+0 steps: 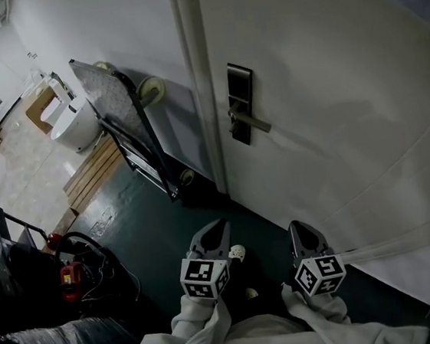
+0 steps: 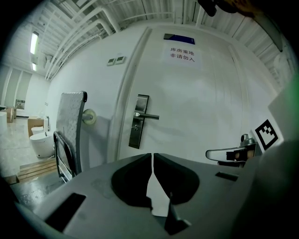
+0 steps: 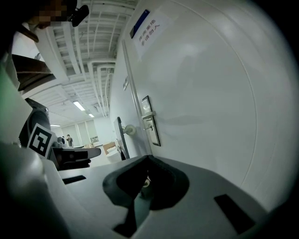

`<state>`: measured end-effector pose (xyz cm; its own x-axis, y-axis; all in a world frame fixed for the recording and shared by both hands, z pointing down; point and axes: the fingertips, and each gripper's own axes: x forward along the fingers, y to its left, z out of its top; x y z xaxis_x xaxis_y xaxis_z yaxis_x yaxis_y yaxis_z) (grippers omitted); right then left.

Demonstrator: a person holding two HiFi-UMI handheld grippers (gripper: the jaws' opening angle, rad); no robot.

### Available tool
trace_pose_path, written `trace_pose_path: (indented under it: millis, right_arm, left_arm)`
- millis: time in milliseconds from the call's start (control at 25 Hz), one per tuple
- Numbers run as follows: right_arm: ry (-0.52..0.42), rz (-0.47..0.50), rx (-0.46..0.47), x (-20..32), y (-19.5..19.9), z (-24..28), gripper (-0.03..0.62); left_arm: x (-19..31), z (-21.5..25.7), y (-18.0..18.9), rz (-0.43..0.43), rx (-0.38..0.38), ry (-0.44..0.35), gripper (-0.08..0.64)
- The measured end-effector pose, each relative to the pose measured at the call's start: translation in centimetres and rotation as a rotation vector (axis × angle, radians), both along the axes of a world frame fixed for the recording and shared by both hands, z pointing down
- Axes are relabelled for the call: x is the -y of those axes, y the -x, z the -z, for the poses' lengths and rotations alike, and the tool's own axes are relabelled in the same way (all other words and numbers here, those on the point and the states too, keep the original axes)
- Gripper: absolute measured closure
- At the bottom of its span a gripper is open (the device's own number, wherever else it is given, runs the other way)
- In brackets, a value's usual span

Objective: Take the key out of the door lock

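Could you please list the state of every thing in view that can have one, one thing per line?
Door: closed.
Door handle: level, not pressed down.
Lock plate: too small to tell whether a key sits in it.
Platform trolley: stood on end, leaning against the wall.
Left gripper: shut, holds nothing.
Right gripper: shut, holds nothing.

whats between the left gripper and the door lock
Nothing in the way: in the left gripper view only bare white door shows between the left gripper and the door lock; the head view adds only dark floor.
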<state>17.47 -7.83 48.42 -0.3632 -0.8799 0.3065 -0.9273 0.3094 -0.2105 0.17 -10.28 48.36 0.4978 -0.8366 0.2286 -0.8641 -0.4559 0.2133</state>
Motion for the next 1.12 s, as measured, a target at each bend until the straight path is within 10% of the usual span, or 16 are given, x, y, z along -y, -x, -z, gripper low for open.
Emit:
trace_pose_path:
  millis: [1120]
  right_arm:
    - [0.019,-0.105,-0.008,13.2,0.8,0.2,0.541]
  left_arm:
    - [15.2,-0.1,0.1,-0.114,-0.030,0.025,0.537]
